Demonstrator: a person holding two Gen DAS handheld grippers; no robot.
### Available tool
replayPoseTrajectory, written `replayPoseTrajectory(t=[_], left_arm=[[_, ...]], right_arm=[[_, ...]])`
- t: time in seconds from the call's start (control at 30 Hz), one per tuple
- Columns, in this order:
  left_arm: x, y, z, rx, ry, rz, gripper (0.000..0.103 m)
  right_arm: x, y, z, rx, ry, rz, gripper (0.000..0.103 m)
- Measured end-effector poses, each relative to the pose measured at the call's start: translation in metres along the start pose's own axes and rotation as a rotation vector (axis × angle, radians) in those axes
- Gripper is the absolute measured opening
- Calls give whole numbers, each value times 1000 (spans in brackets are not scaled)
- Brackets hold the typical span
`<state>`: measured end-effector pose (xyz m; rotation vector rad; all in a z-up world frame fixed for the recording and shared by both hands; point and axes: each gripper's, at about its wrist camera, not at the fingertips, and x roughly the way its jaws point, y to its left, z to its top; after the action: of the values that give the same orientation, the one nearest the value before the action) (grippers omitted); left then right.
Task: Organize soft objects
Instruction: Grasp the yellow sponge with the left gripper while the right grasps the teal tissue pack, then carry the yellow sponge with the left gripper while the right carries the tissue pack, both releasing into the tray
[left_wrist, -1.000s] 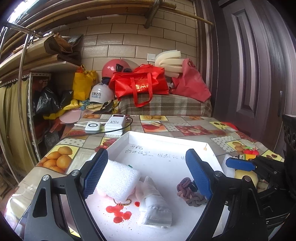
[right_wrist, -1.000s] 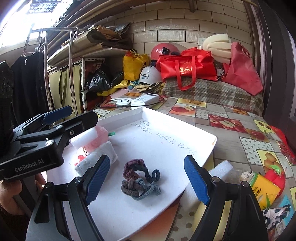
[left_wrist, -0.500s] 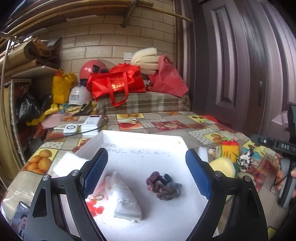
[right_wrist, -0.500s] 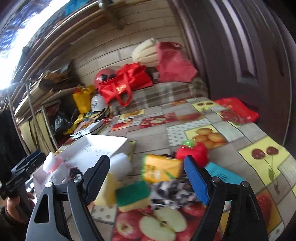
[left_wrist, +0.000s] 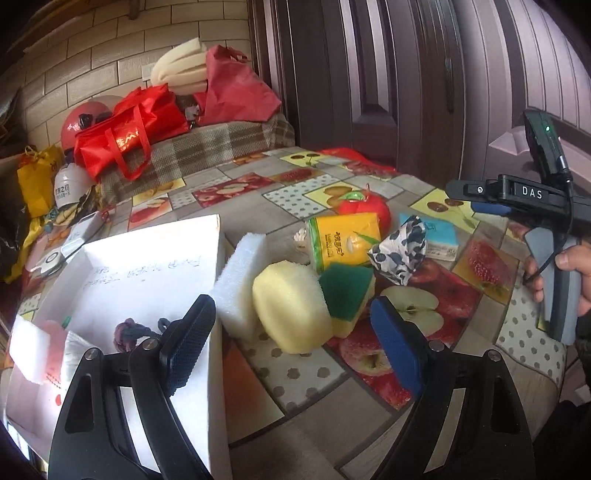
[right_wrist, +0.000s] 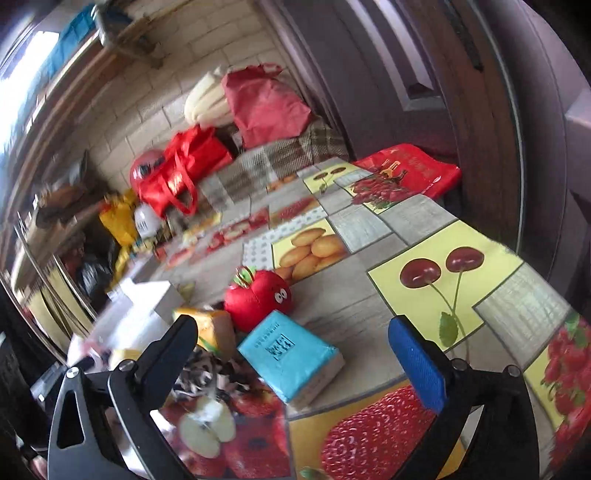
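Hidden: white tray (left_wrist: 218, 236) cut off at lower left; its knotted cord (left_wrist: 127, 332) half behind a finger of the left tongs (left_wrist: 291, 343).
Blur: right wrist view smeared; black-and-white cloth (right_wrist: 207, 373) hard to read.
Tongs: left and right tongs (right_wrist: 295, 363) both wide open, empty.
Soft items: yellow sponge (left_wrist: 291, 304) and white foam block (left_wrist: 240, 284) on tabletop (left_wrist: 303, 391), beside tray.
Change: 1 s ago both hung over tray; both now swung right.

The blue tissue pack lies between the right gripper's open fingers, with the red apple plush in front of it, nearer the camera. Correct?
Not quite. In the right wrist view the blue tissue pack does lie between the open right gripper fingers, but the red apple plush sits behind it, farther from the camera.
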<state>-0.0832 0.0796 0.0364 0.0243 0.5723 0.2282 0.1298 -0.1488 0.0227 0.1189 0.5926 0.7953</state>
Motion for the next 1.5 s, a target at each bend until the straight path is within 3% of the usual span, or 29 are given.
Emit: replayPoseTrajectory(t=[0.17, 0.37, 0.43, 0.5, 0.53, 0.57, 0.63, 0.7, 0.8, 0.93, 1.0, 1.27, 1.5], left_arm=[[14, 9, 0, -56, 50, -1, 86], [29, 10, 4, -81, 90, -17, 79], [36, 6, 6, -70, 113, -14, 71], [42, 5, 6, -71, 140, -30, 44], [41, 6, 6, -80, 136, -40, 37], [40, 8, 6, -88, 129, -43, 32], [37, 11, 6, -106, 108, -58, 23], [30, 12, 6, -110, 72, -64, 22], [16, 9, 7, -90, -3, -68, 22], [-6, 5, 6, -59, -120, -81, 22], [-12, 5, 5, -50, -150, -73, 22], [-30, 24, -2, -84, -201, -37, 22], [-40, 41, -10, -129, -225, -5, 22]], right_arm=[[29, 18, -1, -272, 162, -110, 103], [56, 22, -7, -391, 278, -74, 103], [69, 23, -7, -401, 320, -62, 94], [78, 23, -9, -409, 354, -48, 75], [78, 25, -9, -418, 350, -47, 68], [76, 27, -9, -427, 344, -30, 49], [70, 28, -10, -426, 327, -25, 50], [60, 24, -6, -393, 275, -46, 50], [30, 14, 3, -321, 117, -81, 50], [-20, 10, 4, -226, -115, -20, 50], [-31, 16, 2, -203, -179, 0, 50], [-27, 55, -9, -179, -202, 80, 50], [-24, 83, -19, -273, -205, 97, 50]])
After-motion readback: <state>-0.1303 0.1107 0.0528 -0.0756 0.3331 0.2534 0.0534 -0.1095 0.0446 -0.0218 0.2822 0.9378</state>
